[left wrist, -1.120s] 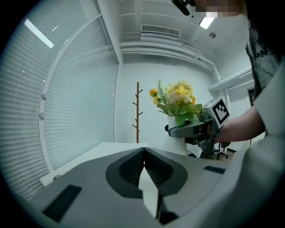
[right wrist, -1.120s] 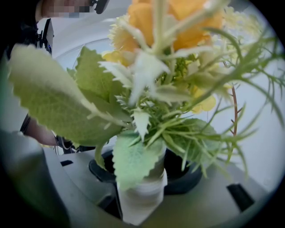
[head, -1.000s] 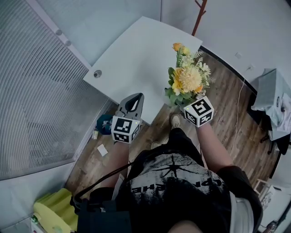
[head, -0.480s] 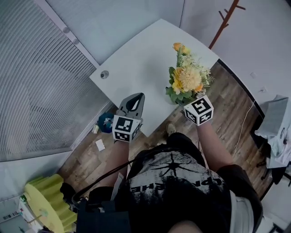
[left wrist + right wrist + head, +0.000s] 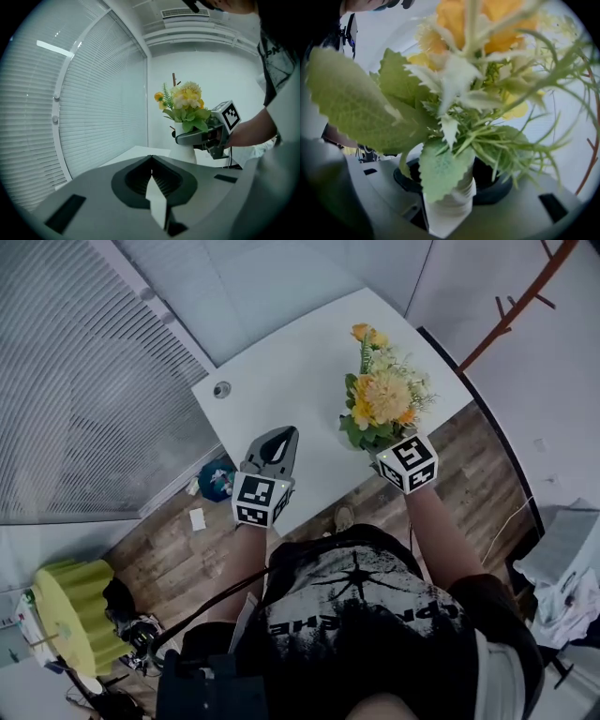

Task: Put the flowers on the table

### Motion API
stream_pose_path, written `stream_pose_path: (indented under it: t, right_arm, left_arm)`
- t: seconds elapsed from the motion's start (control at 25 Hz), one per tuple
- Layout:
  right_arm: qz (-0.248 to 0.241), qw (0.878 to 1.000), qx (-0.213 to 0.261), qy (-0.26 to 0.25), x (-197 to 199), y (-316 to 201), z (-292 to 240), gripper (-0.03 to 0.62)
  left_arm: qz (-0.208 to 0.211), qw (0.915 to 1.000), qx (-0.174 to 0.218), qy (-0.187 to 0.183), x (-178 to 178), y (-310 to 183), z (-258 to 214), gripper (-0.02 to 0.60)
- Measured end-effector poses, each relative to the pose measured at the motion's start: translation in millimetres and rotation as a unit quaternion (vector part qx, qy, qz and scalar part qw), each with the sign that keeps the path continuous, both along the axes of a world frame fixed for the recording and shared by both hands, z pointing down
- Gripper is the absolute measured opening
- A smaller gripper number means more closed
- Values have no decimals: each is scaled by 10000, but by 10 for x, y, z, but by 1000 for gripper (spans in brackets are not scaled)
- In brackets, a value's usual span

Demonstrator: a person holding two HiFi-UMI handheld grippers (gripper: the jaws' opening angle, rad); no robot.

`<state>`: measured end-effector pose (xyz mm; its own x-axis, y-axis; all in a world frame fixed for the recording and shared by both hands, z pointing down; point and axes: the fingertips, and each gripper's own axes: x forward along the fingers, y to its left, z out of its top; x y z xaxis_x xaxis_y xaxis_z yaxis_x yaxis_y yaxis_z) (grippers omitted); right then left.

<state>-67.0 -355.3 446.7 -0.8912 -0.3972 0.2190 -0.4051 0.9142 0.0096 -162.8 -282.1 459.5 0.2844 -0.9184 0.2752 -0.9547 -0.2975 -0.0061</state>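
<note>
A bunch of yellow, orange and cream flowers [image 5: 382, 399] with green leaves stands in a white ribbed vase [image 5: 450, 206]. My right gripper [image 5: 382, 439] is shut on that vase and holds it upright above the white table [image 5: 300, 352], near its front edge. In the right gripper view the leaves [image 5: 361, 108] fill most of the picture. My left gripper [image 5: 279, 434] hovers over the table's near edge, shut with nothing in it. The left gripper view shows the flowers [image 5: 185, 101] and the right gripper [image 5: 206, 136] to its right.
A round cable hole [image 5: 222, 389] sits in the table's left corner. Slatted blinds [image 5: 84, 381] run along the left. On the wood floor lie a blue thing [image 5: 216, 479] and a yellow-green stool [image 5: 70, 615]. A brown coat stand [image 5: 516, 306] rises behind the table.
The person has stepped toward the table. The flowers, earlier over the table's edge and floor, now hang over the tabletop. Both grippers keep their places relative to the body.
</note>
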Motion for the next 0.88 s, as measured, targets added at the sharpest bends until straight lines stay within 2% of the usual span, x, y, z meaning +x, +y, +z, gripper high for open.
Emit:
stream_pose_path:
  t: [0.36, 0.56, 0.88]
  right_arm:
    - [-400, 9991, -21, 100, -74, -418, 175, 250]
    - [-395, 9990, -99, 204, -146, -544, 306, 250]
    - [-408, 9986, -128, 317, -291, -683, 504, 250]
  left_arm:
    - [-315, 9994, -97, -70, 39, -422, 112, 12]
    - [-264, 9996, -81, -96, -5, -588, 141, 12]
    - [-215, 9992, -336, -93, -129, -725, 345, 14]
